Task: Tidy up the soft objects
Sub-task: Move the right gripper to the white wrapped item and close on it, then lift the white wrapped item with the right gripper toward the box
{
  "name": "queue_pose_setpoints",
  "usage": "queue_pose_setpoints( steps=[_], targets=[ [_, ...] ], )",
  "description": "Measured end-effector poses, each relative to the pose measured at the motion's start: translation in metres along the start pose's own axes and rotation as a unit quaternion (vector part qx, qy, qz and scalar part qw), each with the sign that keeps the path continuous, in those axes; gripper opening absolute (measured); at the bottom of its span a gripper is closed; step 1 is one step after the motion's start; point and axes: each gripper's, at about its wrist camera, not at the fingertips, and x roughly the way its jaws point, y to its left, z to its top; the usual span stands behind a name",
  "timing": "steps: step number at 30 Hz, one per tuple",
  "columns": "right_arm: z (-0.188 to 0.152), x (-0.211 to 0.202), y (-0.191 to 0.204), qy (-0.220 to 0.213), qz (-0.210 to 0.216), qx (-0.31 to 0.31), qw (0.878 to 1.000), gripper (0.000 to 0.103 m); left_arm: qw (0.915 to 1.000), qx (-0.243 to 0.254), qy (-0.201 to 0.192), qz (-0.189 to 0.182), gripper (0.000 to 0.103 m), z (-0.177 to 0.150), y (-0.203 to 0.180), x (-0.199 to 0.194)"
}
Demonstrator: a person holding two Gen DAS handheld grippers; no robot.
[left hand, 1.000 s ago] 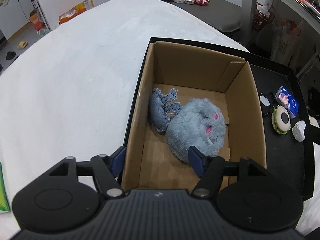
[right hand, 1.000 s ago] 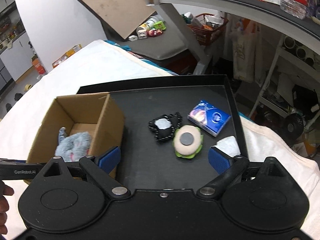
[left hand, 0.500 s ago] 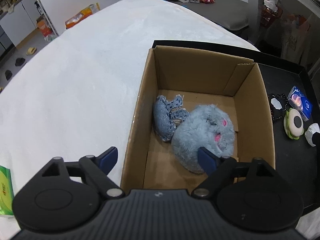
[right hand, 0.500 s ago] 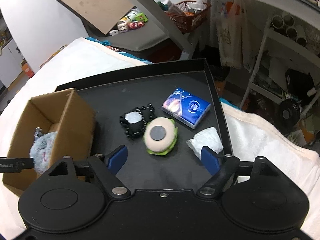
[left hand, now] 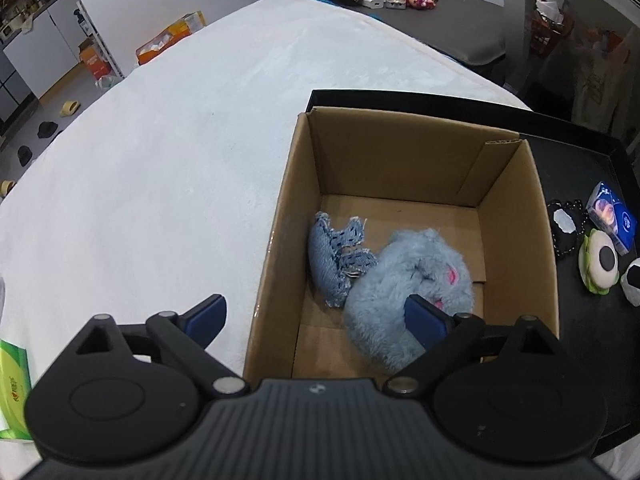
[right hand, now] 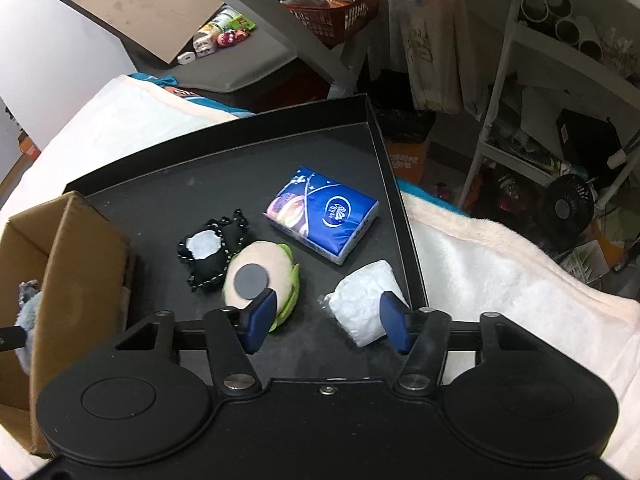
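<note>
A cardboard box point(left hand: 516, 216) stands on the left of a black tray point(right hand: 256, 164). In it lie a fluffy blue plush point(left hand: 404, 280) and a denim piece point(left hand: 332, 256). My left gripper point(left hand: 316, 316) is open and empty, above the box's near left wall. On the tray lie a black pouch point(right hand: 212, 252), a cream and green plush point(right hand: 260, 276), a blue tissue pack point(right hand: 324, 212) and a white wrapped wad point(right hand: 366, 296). My right gripper point(right hand: 328, 320) is open and empty, just above the white wad, with the wad near its right finger.
The tray sits on a white blanket point(left hand: 160, 168). A green box point(left hand: 12, 384) lies at the left edge of the blanket. Shelves, a red basket point(right hand: 336, 4) and a small fan point(right hand: 568, 208) stand beyond the tray's right side.
My right gripper moved right and forward, from over the round plush to over the white wad, and its jaws narrowed. My left gripper drew back and left from the box, jaws wider.
</note>
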Motion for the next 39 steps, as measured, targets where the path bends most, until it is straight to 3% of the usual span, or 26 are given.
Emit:
queue_pose_setpoints(
  steps=[9,14,17,28,29,33,34,39],
  targets=[
    [-0.006,0.020,-0.006,0.032,-0.013,0.006,0.999,0.043,1.0000,-0.004,0.003,-0.004,0.095,0.000,0.001,0.002],
    [-0.005,0.019,-0.008,0.024,-0.020,0.008,0.999,0.039,1.0000,-0.006,0.004,-0.005,0.095,0.000,0.002,0.003],
    [-0.005,0.018,-0.009,0.018,-0.018,0.011,1.000,0.029,0.9999,-0.008,0.005,-0.006,0.095,0.000,0.002,0.003],
    [-0.006,-0.003,-0.008,-0.002,-0.007,0.007,1.000,0.026,0.9999,-0.012,-0.001,-0.008,0.095,-0.001,0.005,-0.002],
    [-0.005,-0.004,-0.007,-0.003,-0.006,0.006,1.000,0.014,0.9999,-0.012,-0.002,-0.008,0.095,-0.002,0.006,-0.003],
    [-0.003,-0.013,-0.003,-0.008,-0.001,0.002,1.000,0.010,0.9998,-0.016,-0.003,-0.013,0.095,-0.003,0.009,-0.005],
    [-0.003,-0.015,-0.001,-0.010,0.000,-0.002,1.000,0.000,0.9997,-0.016,-0.004,-0.016,0.095,-0.004,0.010,-0.006],
    [-0.002,-0.020,0.004,-0.015,0.004,-0.007,1.000,0.000,0.9995,-0.019,-0.006,-0.024,0.095,-0.005,0.015,-0.008]
  ],
)
